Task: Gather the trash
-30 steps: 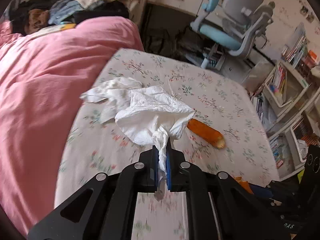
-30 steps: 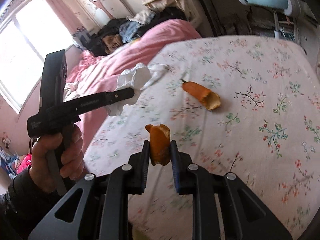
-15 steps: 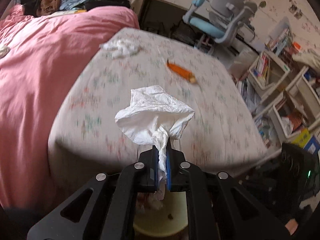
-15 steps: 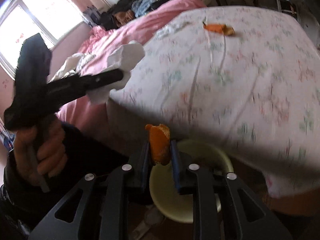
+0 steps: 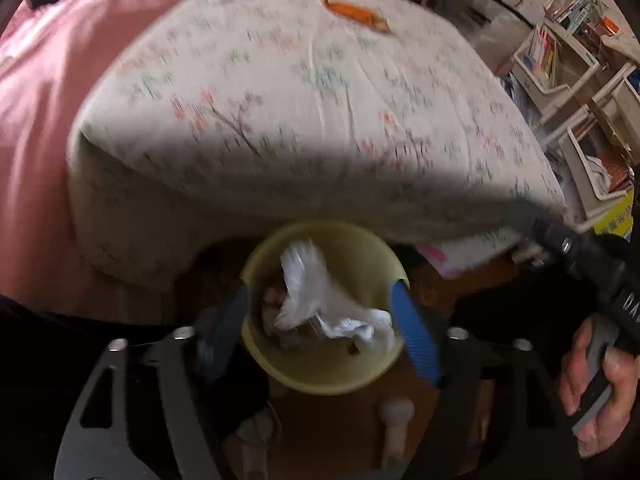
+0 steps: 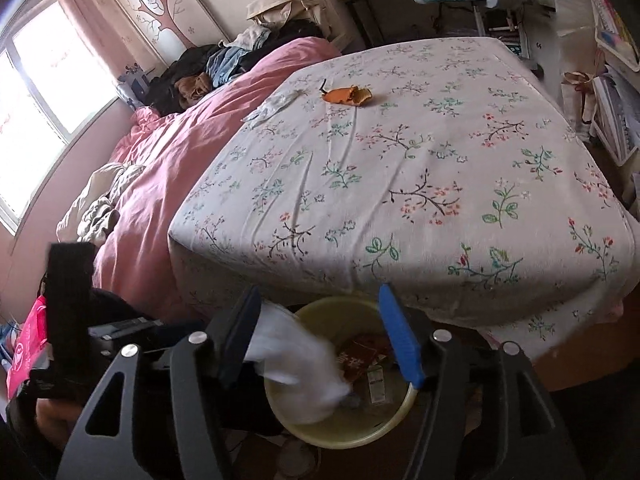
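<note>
- At the far left of the right wrist view, a pink duvet [image 6: 172, 152] covers one side of the bed, with rumpled clothes [image 6: 224, 64] heaped at its head.
- Low at the left of that view, the left gripper [image 5: 320, 322] juts in as a dark bar; in its own view its jaws stand wide apart, gripping nothing.
- In the centre, a yellow bin [image 6: 340, 428] stands on the floor at the foot of the bed, directly below both grippers.
- A white tissue [image 6: 296, 364], blurred, sits at the bin's mouth, free of both grippers; wrappers lie inside.
- The right gripper [image 6: 320, 336] also has its jaws spread wide and empty.
- Above, on the floral sheet [image 6: 420, 168], an orange peel [image 6: 346, 95] lies near another tissue [image 6: 276, 103], well apart from the bin.
- At the right, shelves of books [image 5: 560, 56] line the wall.
</note>
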Motion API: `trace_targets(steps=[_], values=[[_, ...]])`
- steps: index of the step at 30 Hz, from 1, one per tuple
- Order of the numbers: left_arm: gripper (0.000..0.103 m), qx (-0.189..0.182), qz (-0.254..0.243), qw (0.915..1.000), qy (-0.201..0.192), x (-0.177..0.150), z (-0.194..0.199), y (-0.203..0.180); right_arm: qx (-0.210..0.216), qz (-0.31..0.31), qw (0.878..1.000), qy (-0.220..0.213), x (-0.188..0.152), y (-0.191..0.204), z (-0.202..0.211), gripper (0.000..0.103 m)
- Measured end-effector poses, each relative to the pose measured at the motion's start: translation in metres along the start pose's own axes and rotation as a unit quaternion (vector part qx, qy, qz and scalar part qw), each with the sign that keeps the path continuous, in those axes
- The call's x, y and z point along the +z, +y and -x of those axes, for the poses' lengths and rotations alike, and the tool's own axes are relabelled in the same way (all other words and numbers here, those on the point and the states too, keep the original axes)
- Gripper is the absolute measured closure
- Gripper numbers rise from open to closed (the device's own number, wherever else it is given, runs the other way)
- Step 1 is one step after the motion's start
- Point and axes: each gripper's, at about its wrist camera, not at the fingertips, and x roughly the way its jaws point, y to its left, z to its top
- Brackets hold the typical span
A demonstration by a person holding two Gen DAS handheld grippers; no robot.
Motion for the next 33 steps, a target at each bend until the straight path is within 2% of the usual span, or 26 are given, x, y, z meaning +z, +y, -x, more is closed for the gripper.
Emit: trace_targets(steps=[6, 9, 13, 33], values=[[0.023, 0.019, 0.030, 0.9978, -0.057, 0.003, 0.018, 0.012, -0.012, 0.007, 1.000, -0.003, -0.003, -0.004, 0.001, 0.037], [0.020, 0.020, 0.055, 0.9955, -0.074, 0.017, 0.024, 0.020, -0.017, 0.008, 1.000, -0.001, -0.004, -0.004, 0.000, 0.036], [0.019, 0.016, 0.073, 0.9941, -0.078, 0.019, 0.023, 0.027, -0.023, 0.015, 1.000, 0.001, -0.007, -0.003, -0.003, 0.034], [0.018, 0.017, 0.076, 0.9938, -0.080, 0.022, 0.020, 0.026, -0.036, 0.036, 0.999, 0.006, -0.011, 0.007, -0.009, 0.033]])
